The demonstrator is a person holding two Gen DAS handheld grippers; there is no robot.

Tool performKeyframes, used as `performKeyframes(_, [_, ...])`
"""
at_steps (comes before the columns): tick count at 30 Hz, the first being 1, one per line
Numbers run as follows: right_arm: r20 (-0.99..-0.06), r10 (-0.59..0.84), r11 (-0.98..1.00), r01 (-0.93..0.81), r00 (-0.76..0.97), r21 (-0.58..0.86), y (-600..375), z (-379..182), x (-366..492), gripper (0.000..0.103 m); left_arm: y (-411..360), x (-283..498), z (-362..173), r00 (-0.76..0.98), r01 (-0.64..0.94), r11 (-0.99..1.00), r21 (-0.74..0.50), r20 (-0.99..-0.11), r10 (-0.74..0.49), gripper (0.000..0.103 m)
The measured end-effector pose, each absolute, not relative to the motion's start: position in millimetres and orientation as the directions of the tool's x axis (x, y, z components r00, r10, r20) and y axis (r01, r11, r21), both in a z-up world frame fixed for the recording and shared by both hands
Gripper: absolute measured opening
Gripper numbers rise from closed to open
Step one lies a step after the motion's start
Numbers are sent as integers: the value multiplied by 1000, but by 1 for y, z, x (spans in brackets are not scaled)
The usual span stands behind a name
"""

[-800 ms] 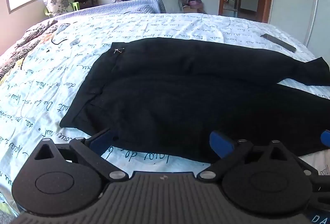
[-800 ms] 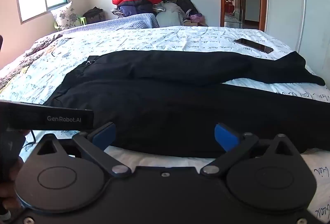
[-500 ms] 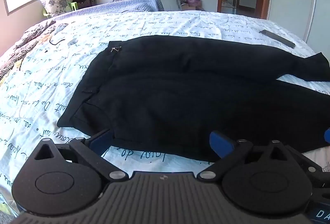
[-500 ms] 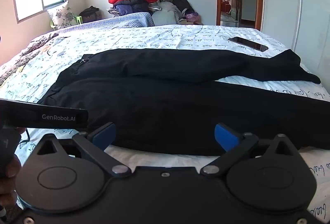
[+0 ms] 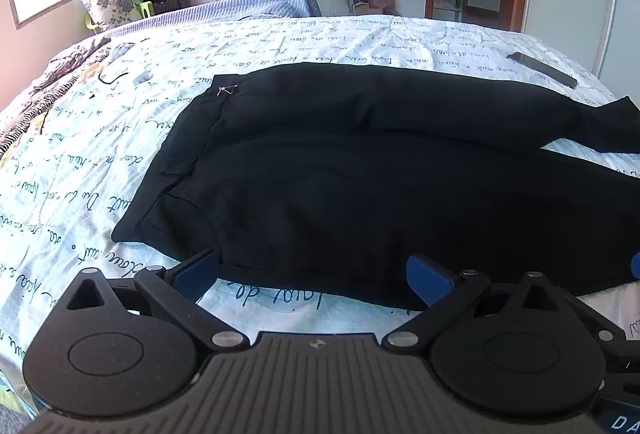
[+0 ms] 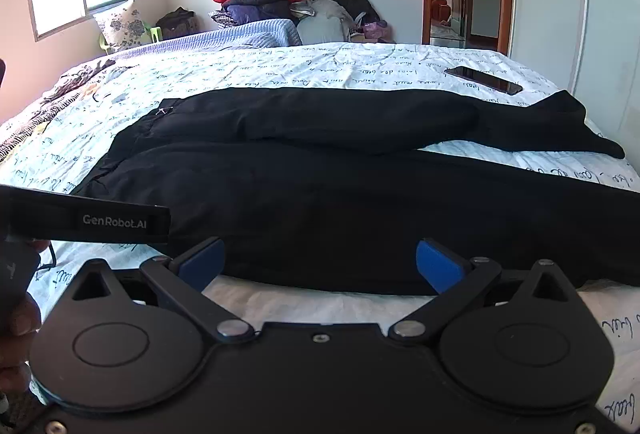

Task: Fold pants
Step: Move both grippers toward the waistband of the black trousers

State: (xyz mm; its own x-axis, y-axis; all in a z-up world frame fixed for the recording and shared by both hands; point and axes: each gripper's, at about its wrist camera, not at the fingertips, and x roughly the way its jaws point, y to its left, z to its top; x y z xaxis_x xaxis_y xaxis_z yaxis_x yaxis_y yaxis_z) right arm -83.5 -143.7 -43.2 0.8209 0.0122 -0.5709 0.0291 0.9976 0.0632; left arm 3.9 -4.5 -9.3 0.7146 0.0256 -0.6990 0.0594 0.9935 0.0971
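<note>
Left wrist view: we hold both grippers (image 5: 312, 274) (image 6: 320, 262) spread, empty, above limp pants (image 5: 360, 186), hem-edge grab likeliest.

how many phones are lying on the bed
1: a dark phone lies flat on the bedsheet near the far right edge, beyond the black pants. Others could be hidden under clothing.

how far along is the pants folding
Done: the black pants lie spread flat on the bed, waist to the left, legs to the right and still apart; no fold shows. In hand: nothing; the left gripper and right gripper are both open at the near edge of the pants. Left: every fold.
</note>
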Motion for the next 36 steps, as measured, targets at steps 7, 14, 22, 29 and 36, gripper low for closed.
performKeyframes(7, [-574,21,998,20,819,66,-144,-46,-83,103,-3,3,-9,720,69,994,81,-694,7,102])
performKeyframes(14, [-574,25,998,16,819,66,-143,-46,-82,103,-2,1,-5,740,54,996,71,-673,8,102])
performKeyframes(22, [-567,31,998,6,823,63,-142,-46,-82,103,-3,4,-5,724,2,994,108,-686,73,102])
performKeyframes(29, [-572,73,994,-11,817,111,-145,-46,-81,103,-5,4,-5,721,16,993,118,-689,70,102])
performKeyframes(36, [-574,59,996,-7,817,92,-143,-45,-81,103,-5,5,-7,719,22,992,123,-692,70,102])
